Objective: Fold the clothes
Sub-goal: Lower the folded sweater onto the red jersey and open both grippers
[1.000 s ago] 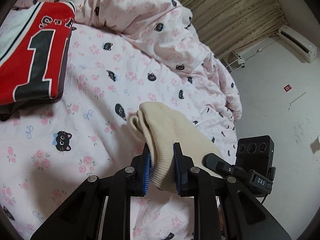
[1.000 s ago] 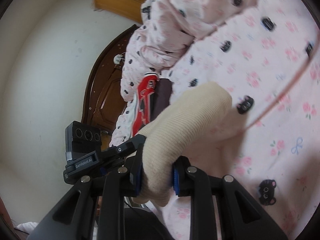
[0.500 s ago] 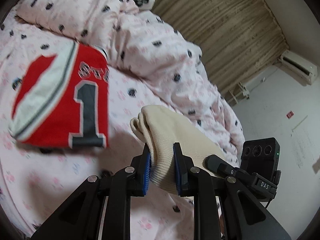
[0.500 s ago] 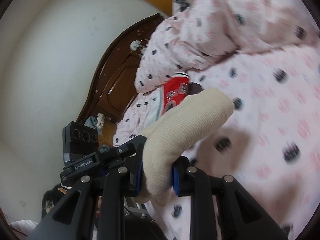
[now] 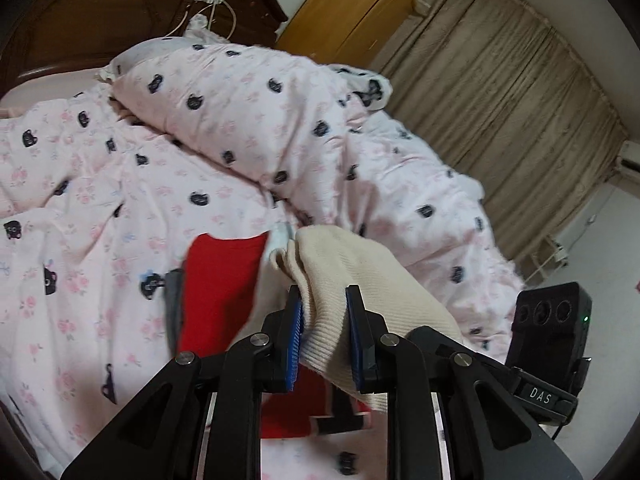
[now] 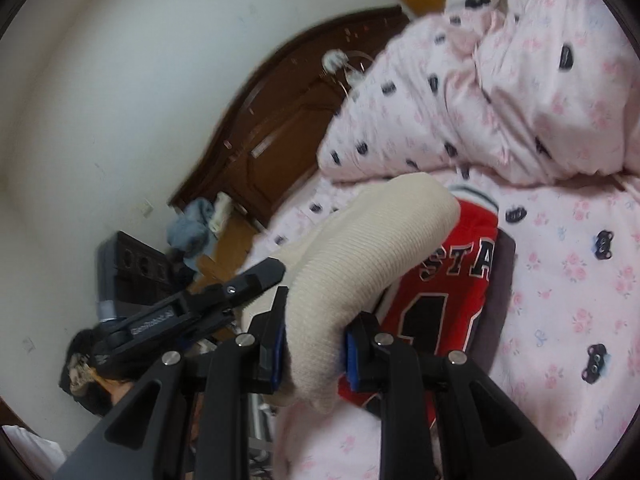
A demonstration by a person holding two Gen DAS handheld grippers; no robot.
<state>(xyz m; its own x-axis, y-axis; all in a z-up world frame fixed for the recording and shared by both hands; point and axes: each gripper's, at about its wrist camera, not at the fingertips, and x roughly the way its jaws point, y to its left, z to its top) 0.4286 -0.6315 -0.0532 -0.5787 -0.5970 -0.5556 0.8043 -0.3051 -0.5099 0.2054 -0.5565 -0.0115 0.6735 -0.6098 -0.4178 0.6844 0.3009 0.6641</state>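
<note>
Left claw and right claw both clenched on cream knit garment, held above the bed; red jersey lies at 3 o'clock of the right claw.

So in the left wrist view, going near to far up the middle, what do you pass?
Left gripper shut on the cream knit garment → heaped pink cat-print duvet → wooden wardrobe.

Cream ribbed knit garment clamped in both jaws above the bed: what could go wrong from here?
1. The cream ribbed knit garment hangs bunched between the left gripper and the right gripper; its folds may slip apart.
2. Set down carelessly, it could disturb the folded red jersey below.
</note>
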